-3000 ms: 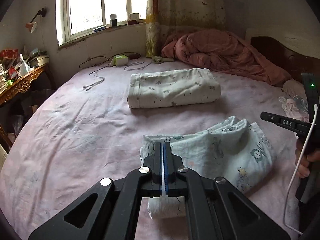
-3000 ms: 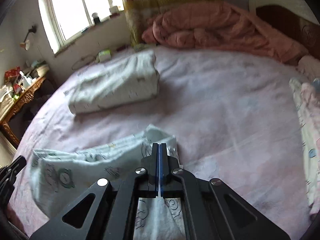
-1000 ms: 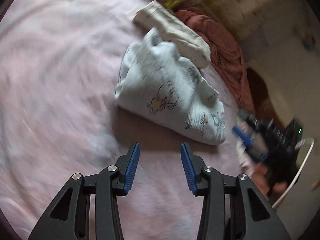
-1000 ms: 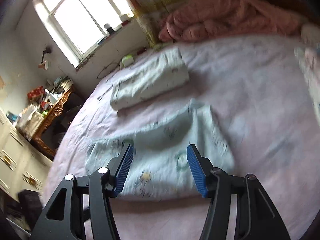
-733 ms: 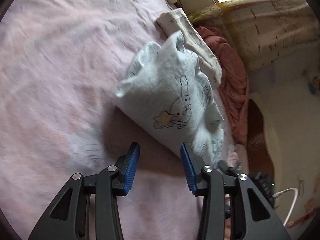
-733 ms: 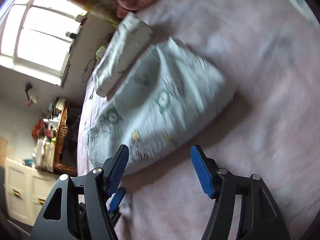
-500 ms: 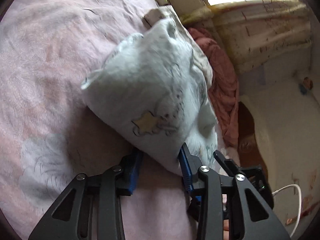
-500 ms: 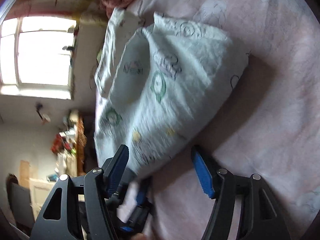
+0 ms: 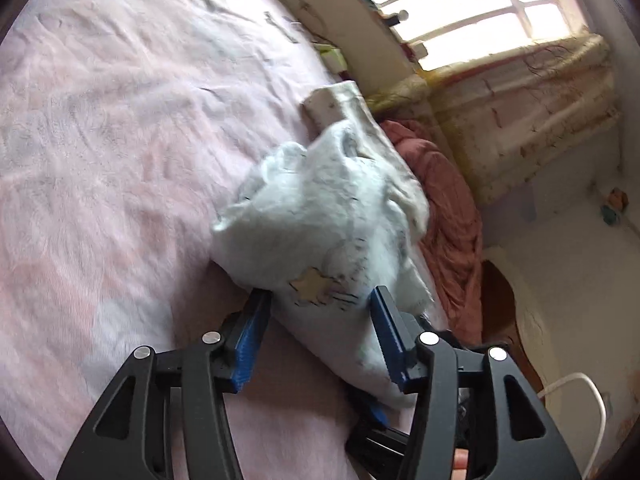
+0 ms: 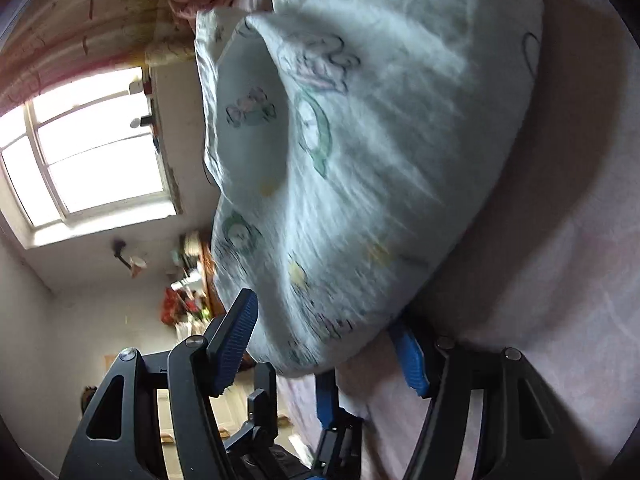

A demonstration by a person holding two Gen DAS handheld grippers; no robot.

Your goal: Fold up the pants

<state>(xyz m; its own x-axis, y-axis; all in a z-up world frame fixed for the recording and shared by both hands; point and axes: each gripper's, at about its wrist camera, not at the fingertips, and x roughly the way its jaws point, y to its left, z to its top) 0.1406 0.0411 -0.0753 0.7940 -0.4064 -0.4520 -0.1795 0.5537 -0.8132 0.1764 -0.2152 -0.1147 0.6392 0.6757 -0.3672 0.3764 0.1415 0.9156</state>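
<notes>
Three seconds ago both claws were pinched shut on the pale printed pants point(image 9: 320, 232), holding them above the pink bed sheet point(image 9: 100, 140). Now the pants lie as a folded bundle on the sheet and both claws are at sheet level against its near edge.

The left claw point(image 9: 318, 324) has just been widening its jaws after a brief narrowing. They stand about halfway apart, one blue pad on each side of the bundle's near corner. The cloth sits between them, and the pads do not appear to press on it. A yellow star print lies just ahead of the gap.

The right claw point(image 10: 328, 336), rolled well onto its side compared with a second ago, stands wider open. One pad is above the bundle's edge and the other is low, between cloth and sheet. Whether either pad presses on the cloth cannot be told. Part of the left claw shows just below it.

In the left view the bundle's long axis runs from the claws up and away towards a folded cream cloth point(image 9: 344, 108) lying just behind it. A rumpled pink quilt point(image 9: 448, 208) lies beyond, under the window point(image 9: 480, 12).
</notes>
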